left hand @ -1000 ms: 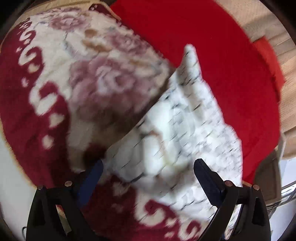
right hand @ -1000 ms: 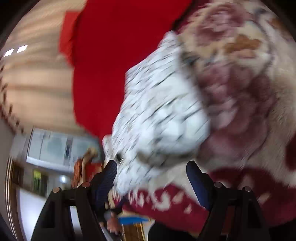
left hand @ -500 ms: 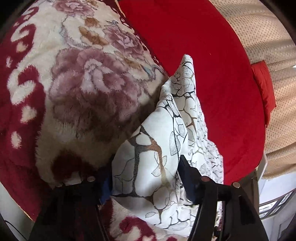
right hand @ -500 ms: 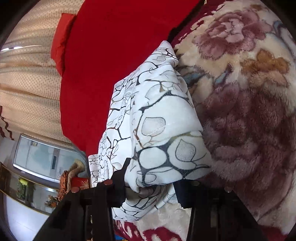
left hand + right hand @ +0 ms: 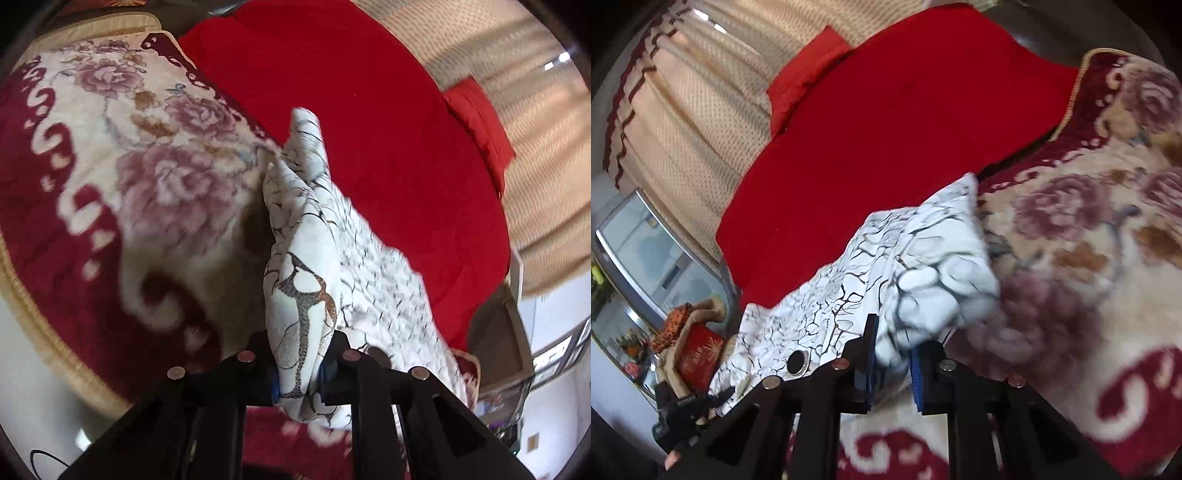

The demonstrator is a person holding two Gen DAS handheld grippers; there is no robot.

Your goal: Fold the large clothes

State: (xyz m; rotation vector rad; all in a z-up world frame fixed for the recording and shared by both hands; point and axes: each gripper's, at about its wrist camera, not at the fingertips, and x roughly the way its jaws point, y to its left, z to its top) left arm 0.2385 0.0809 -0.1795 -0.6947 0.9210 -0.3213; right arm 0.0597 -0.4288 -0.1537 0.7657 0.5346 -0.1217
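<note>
1. Left hand-held gripper [image 5: 297, 363] is clamped on a bunched fold of the white garment with the dark crackle print [image 5: 306, 258]; its jaws have just been closing, and the cloth now fills the gap between them.
2. Right hand-held gripper [image 5: 892, 363] pinches another bunch of the same garment [image 5: 923, 266], its jaws likewise having just closed with fabric between the pads.
3. The garment lies partly on the floral plush blanket [image 5: 159, 184] and partly on the red sheet [image 5: 351, 110] of the bed, rising from both grips in a ridge towards a far corner that rests at the seam between blanket and sheet.
4. Progress, as a judgement: this looks like the start of a fold. Both near ends are taken up, but no neat layer is laid yet, and the cloth is crumpled rather than flat.
5. Left to do: carry the held edge over to meet the far edge, smooth it, and repeat until compact.
6. Motion blur softens the fabric near the jaws, so which part of the garment each grip holds, hem or sleeve, I cannot tell.
</note>
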